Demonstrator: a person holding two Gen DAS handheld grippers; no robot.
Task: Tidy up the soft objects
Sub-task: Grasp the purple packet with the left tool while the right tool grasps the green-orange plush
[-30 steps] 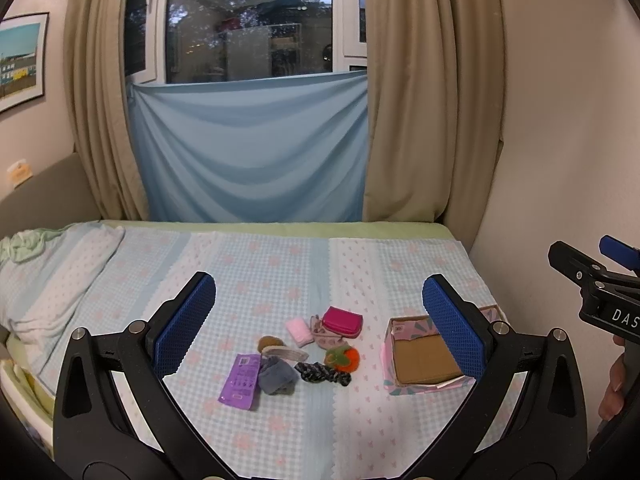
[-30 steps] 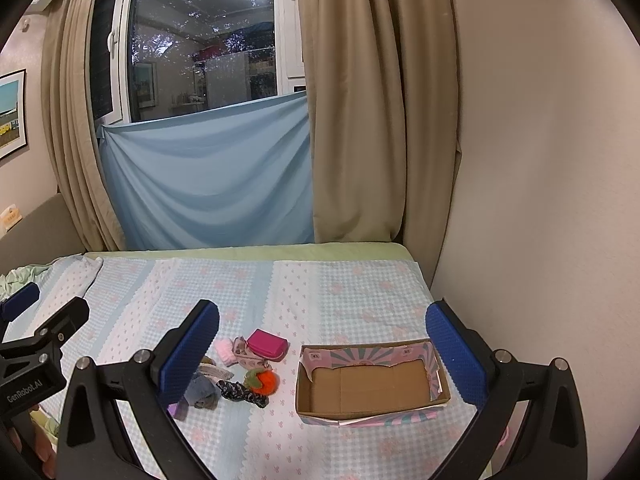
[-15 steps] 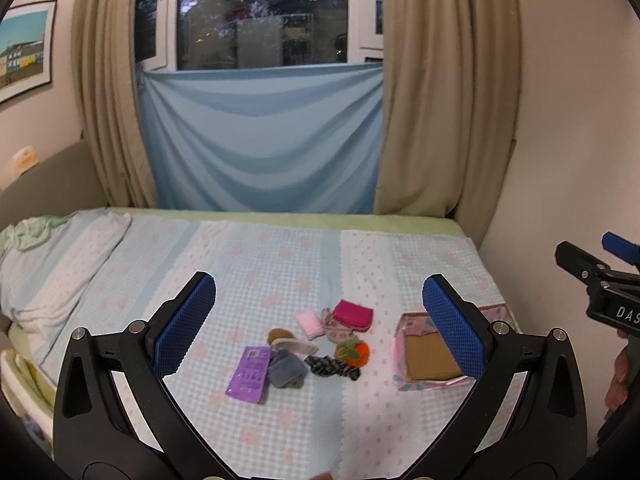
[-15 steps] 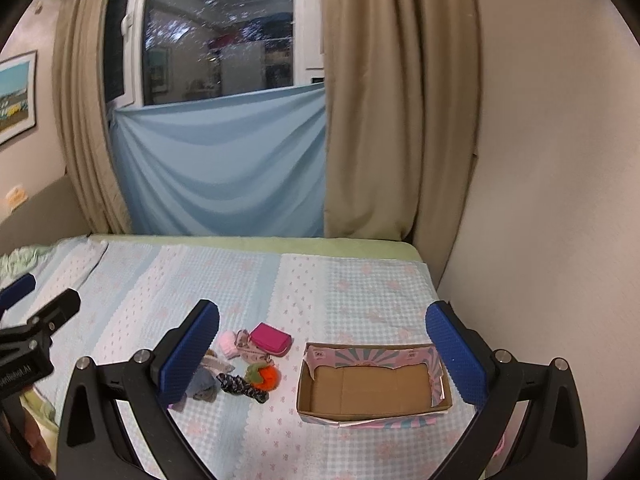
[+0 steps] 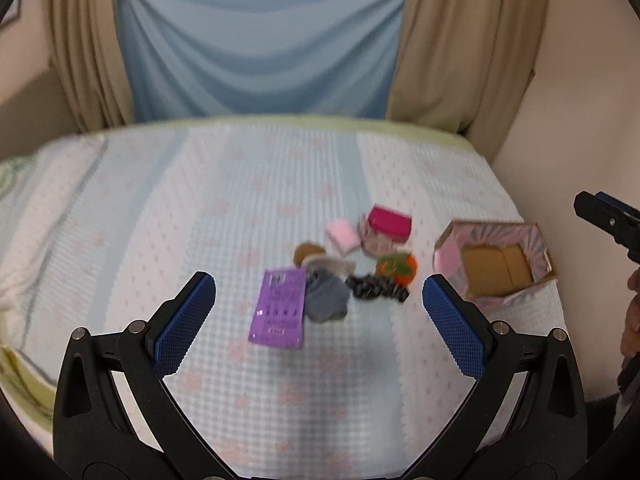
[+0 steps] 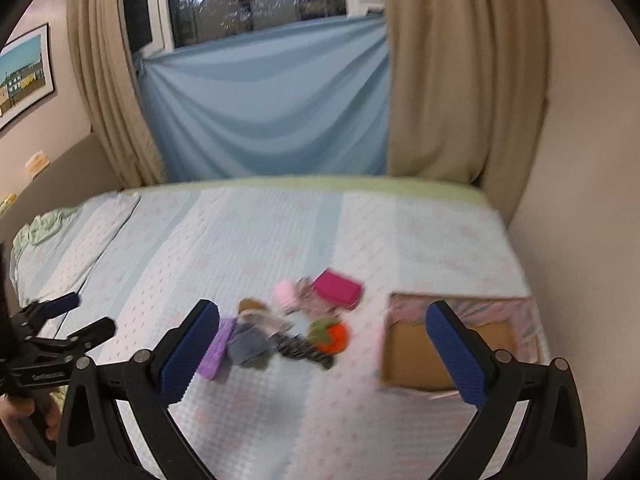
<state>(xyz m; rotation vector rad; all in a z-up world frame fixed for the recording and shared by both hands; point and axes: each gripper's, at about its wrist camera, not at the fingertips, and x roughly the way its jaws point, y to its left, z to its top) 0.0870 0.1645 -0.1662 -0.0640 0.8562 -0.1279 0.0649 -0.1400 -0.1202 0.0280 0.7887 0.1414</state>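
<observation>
Both cameras have tipped downward and drawn nearer to the bed point(image 5: 200, 208) since the earlier frames: the window has almost gone from the left wrist view, and the cluster of soft things sits larger between the fingers (both pictures are blurred by motion).

Largest is the bed with its pale blue and pink patterned cover, filling the ground ahead of both tools. Beyond it hang a blue cloth point(image 6: 272, 108) and beige curtains point(image 6: 460, 80).

Next, the left gripper point(image 5: 318, 326) holds nothing, its blue pads spread wide apart above the cover. The right gripper point(image 6: 322, 354) is likewise spread wide and empty.

An open cardboard box point(image 5: 496, 264) with a pink patterned outside lies just beyond the left gripper's right fingertip; in the right wrist view the right finger partly covers it, and nothing shows in the visible part of its bottom.

Between and ahead of the fingers of both tools lies the cluster: a purple flat packet point(image 5: 280, 308) nearest, touching a grey cloth bundle point(image 5: 326, 298) at its right. A magenta pouch point(image 5: 390, 220) lies farthest, with a pale pink piece point(image 5: 342, 236) to its left. An orange-and-green plush point(image 5: 398, 266) sits near the box, a dark scrunchie point(image 5: 376, 290) just in front of it, and a small brown piece point(image 5: 306, 252) behind the packet.
</observation>
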